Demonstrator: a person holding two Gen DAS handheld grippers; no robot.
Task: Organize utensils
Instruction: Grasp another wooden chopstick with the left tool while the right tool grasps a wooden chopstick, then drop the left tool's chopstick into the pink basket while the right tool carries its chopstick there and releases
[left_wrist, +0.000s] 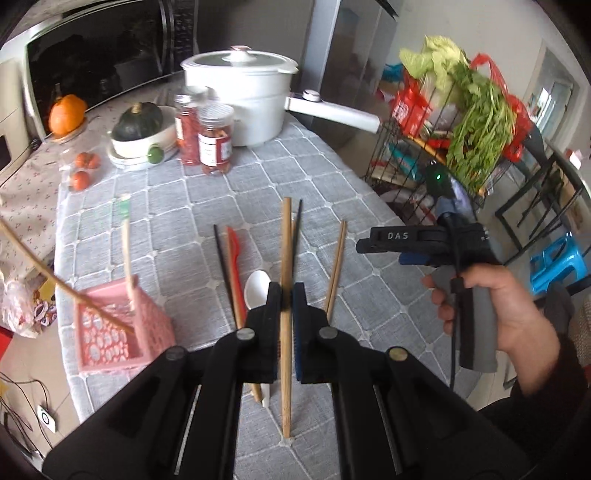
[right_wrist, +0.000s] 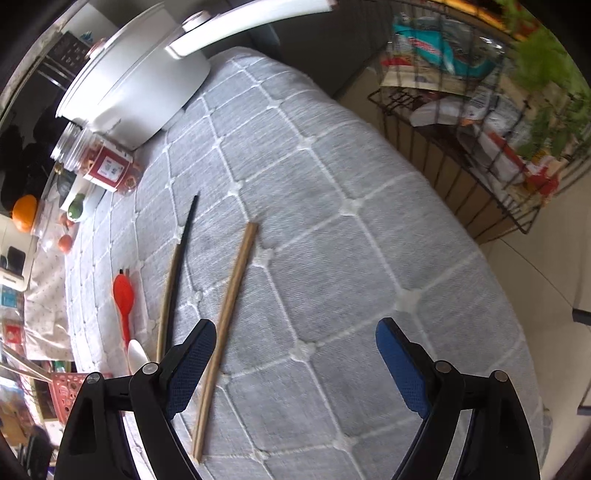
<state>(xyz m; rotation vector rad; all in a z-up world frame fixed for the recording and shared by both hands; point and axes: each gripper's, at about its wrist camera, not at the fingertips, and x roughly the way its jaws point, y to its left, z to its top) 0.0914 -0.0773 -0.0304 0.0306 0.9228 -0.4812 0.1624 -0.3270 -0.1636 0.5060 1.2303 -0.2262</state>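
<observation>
My left gripper (left_wrist: 286, 301) is shut on a wooden chopstick (left_wrist: 285, 258) and holds it above the grey quilted table (left_wrist: 207, 199). Below it lie a black chopstick (left_wrist: 223, 266), a red spoon (left_wrist: 235, 269), a white spoon (left_wrist: 256, 286) and a pair of wooden chopsticks (left_wrist: 336, 269). A pink basket (left_wrist: 118, 328) at the left holds two sticks. My right gripper (right_wrist: 295, 347) is open and empty just above the table, its left finger (right_wrist: 192, 365) beside the wooden pair (right_wrist: 225, 325). It shows in the left wrist view (left_wrist: 369, 245) at the right.
A white pot (left_wrist: 240, 99) with a long handle, two red-filled jars (left_wrist: 207, 133) and a bowl with a squash (left_wrist: 140, 133) stand at the back. A wire rack with greens (left_wrist: 461, 122) stands off the table's right edge.
</observation>
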